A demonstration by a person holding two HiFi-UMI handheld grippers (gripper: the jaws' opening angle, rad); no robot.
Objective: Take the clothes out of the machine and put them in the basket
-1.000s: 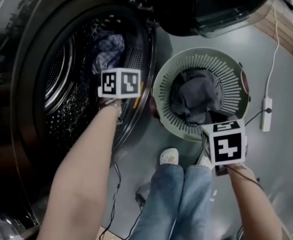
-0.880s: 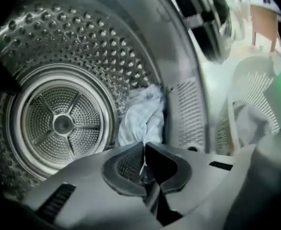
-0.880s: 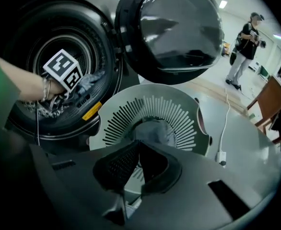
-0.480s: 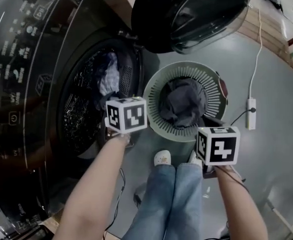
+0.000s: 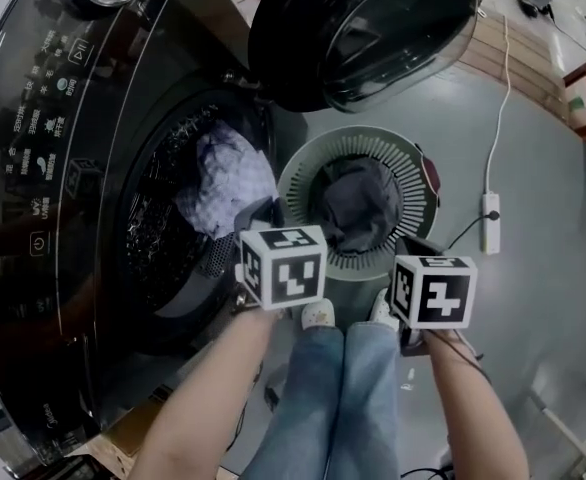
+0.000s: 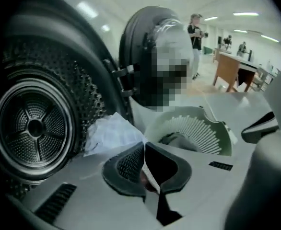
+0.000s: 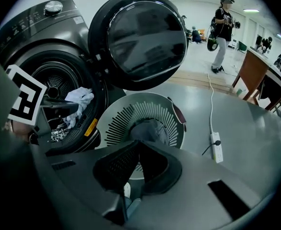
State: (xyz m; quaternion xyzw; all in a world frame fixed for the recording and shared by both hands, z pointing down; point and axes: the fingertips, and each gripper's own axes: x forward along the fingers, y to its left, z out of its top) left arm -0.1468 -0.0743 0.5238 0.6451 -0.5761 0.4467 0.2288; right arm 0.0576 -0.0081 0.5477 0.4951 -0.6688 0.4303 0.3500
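— Pale cloth is pinched in the left gripper [image 6: 144, 147]. Its jaws are together on a thin edge of the pale garment [image 5: 228, 183], which sits at the drum mouth. Right gripper [image 7: 136, 145]?
— Jaws together, nothing between them. It hangs near the basket [image 5: 413, 223].
— Risks?
— The pinch is narrow. In my judgement the cloth could slip free and drop to the floor between machine and basket. It could also snag on the rim of the opening on the way out.
— Containers?
— The basket, on the floor just beside the machine, holds one dark garment [image 5: 358, 203]. The drum [image 5: 158, 243] shows the pale garment at its lip; whether anything lies deeper I cannot tell. Beyond, a power strip [image 5: 490, 223] and its cable lie on the floor: a trip hazard.
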